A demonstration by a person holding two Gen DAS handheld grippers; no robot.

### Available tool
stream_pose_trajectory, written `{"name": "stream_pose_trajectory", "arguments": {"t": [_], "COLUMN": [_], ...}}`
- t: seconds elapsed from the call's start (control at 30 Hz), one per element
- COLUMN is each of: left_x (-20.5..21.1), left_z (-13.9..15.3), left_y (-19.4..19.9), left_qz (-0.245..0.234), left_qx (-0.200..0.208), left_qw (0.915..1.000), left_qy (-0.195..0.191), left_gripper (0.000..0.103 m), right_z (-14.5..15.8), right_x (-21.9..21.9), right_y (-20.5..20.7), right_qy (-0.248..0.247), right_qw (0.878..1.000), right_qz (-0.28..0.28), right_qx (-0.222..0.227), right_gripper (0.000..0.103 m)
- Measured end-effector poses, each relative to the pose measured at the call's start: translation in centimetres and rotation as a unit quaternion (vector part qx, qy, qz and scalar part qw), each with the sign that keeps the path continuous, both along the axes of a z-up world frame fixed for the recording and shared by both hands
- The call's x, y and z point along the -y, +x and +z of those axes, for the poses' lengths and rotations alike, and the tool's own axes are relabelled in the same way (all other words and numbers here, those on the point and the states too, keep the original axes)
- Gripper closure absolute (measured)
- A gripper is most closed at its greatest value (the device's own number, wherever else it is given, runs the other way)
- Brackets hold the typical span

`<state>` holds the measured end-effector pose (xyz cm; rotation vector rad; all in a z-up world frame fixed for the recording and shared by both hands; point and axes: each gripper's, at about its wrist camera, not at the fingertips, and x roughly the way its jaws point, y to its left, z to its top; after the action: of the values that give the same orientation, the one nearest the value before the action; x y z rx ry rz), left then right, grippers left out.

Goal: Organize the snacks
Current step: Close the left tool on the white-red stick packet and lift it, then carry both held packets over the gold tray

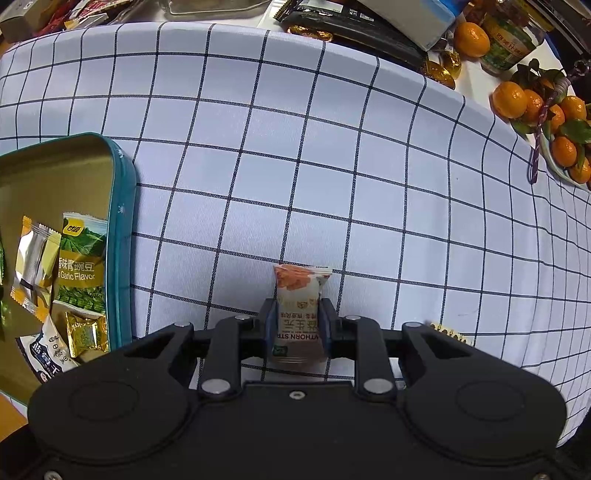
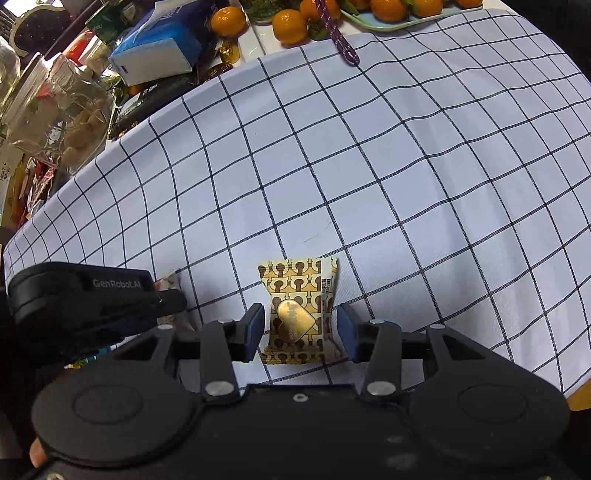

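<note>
My left gripper [image 1: 297,318] is shut on an orange-and-white hawthorn strip packet [image 1: 300,295], held over the checked tablecloth [image 1: 332,166]. A teal tin box [image 1: 122,221] at the left holds several snack packets, among them a green pea packet [image 1: 79,266]. In the right wrist view my right gripper [image 2: 301,328] is open, its pads on either side of a gold-and-brown candy packet [image 2: 299,314] that lies on the cloth [image 2: 369,184]. The left gripper [image 2: 170,299] shows at the left with its packet. The gold packet's edge peeks out in the left wrist view [image 1: 448,330].
Tangerines on a plate [image 1: 546,122] sit at the far right. A green cup [image 1: 511,40], dark snack bars [image 1: 351,22] and gold candies [image 1: 441,68] line the back edge. A glass jar [image 2: 70,110] and a blue tissue pack [image 2: 159,48] stand at the back left.
</note>
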<state>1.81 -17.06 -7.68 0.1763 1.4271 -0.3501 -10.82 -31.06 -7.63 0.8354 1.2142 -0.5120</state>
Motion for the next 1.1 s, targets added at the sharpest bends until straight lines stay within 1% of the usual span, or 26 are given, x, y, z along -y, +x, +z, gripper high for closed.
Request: {"name": "stream_pose_trajectory", "arguments": {"t": [0.13, 0.23, 0.3, 0.37, 0.4, 0.5, 0.6, 0.83, 1.0, 1.1], "left_x": [0.4, 0.8, 0.9, 1.0, 0.9, 0.8, 1.0, -0.5, -2.7, -4.0], "left_z": [0.0, -0.1, -0.1, -0.1, -0.1, 0.2, 0.9, 3.1, 4.8, 5.6], "left_y": [-0.3, -0.5, -0.8, -0.9, -1.0, -1.4, -2.3, -2.6, -1.5, -0.9], "left_qz": [-0.005, -0.008, -0.009, -0.012, -0.013, -0.019, -0.023, -0.017, -0.001, 0.012], "left_qx": [0.006, 0.01, 0.014, 0.02, 0.022, 0.036, 0.062, 0.067, 0.081, 0.095], "left_qw": [1.0, 0.9999, 0.9998, 0.9997, 0.9996, 0.9991, 0.9975, 0.9976, 0.9967, 0.9954], "left_qy": [0.005, 0.007, 0.007, 0.006, 0.006, 0.014, 0.027, 0.001, -0.007, -0.005], "left_gripper": [0.07, 0.07, 0.072, 0.073, 0.073, 0.074, 0.074, 0.074, 0.074, 0.074], "right_z": [-0.4, -0.3, -0.3, -0.3, -0.3, -0.1, 0.5, 2.4, 3.4, 3.9], "right_x": [-0.5, -0.7, -0.8, -0.9, -1.0, -1.0, -0.7, 0.4, 0.7, 0.3], "right_y": [0.3, 0.4, 0.5, 0.6, 0.6, 0.5, 0.3, -0.1, -0.4, -0.4], "right_qy": [-0.01, -0.018, -0.024, -0.031, -0.036, -0.042, -0.045, -0.058, -0.062, -0.065], "right_qw": [1.0, 1.0, 0.999, 0.999, 0.999, 0.999, 0.999, 0.998, 0.998, 0.997], "right_qz": [0.005, 0.01, 0.012, 0.014, 0.015, 0.017, 0.012, -0.013, -0.029, -0.032], "right_qx": [-0.013, -0.014, -0.017, -0.015, -0.016, -0.013, -0.011, 0.001, 0.004, 0.005], "right_gripper": [0.057, 0.057, 0.057, 0.061, 0.065, 0.068, 0.069, 0.069, 0.069, 0.07]}}
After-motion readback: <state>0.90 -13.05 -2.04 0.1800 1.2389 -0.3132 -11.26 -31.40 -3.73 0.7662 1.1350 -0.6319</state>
